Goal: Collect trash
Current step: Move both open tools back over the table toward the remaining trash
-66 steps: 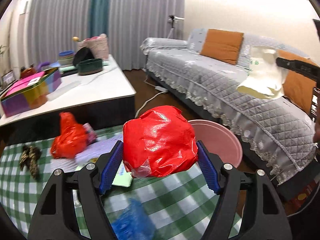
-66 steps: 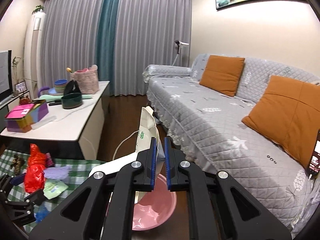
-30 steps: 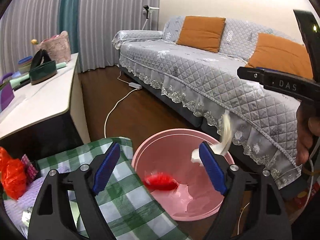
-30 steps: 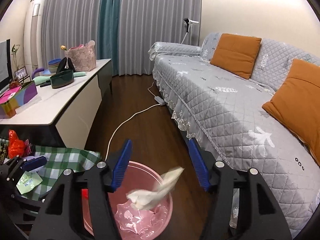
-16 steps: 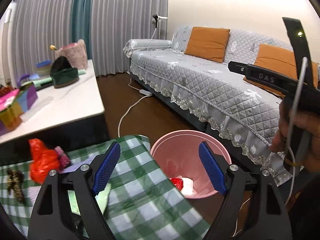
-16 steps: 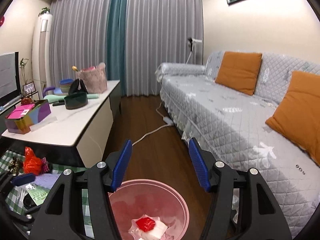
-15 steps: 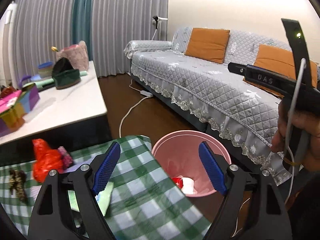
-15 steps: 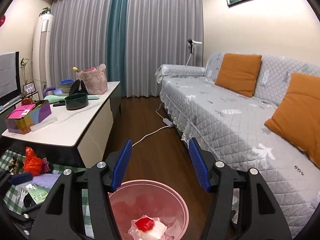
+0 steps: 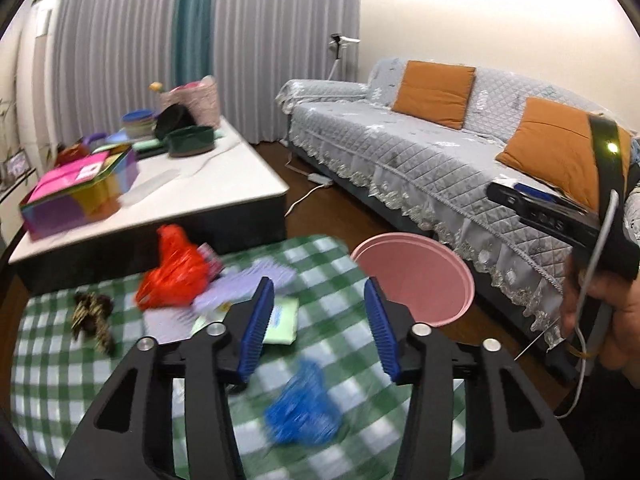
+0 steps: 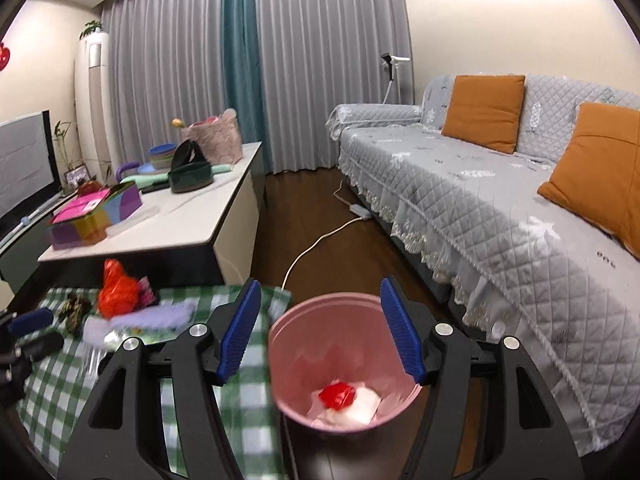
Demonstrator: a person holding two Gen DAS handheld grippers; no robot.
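Left gripper [image 9: 316, 322] swung back over the checked worktop [image 9: 360, 364], fingers narrowing on nothing; right gripper [image 10: 320, 330] open, empty above the pink bin [image 10: 344, 364] off its right edge.

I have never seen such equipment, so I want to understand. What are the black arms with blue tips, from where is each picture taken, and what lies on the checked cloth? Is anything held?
There is no robot here. A person carries a hand-held gripper in each hand, and a wide-angle camera on each looks forward along its two black fingers with blue pads.

One picture comes from the left hand-held gripper. Its jaws have just been closing, but nothing is between them. At its right edge you see the person's hand with the other tool.

The other picture comes from the right hand-held gripper, open and empty above the pink bin, which holds red and white trash.

On the green checked cloth lie a red bag, a blue wad, a pale green packet, lilac paper and a dark brown scrap.
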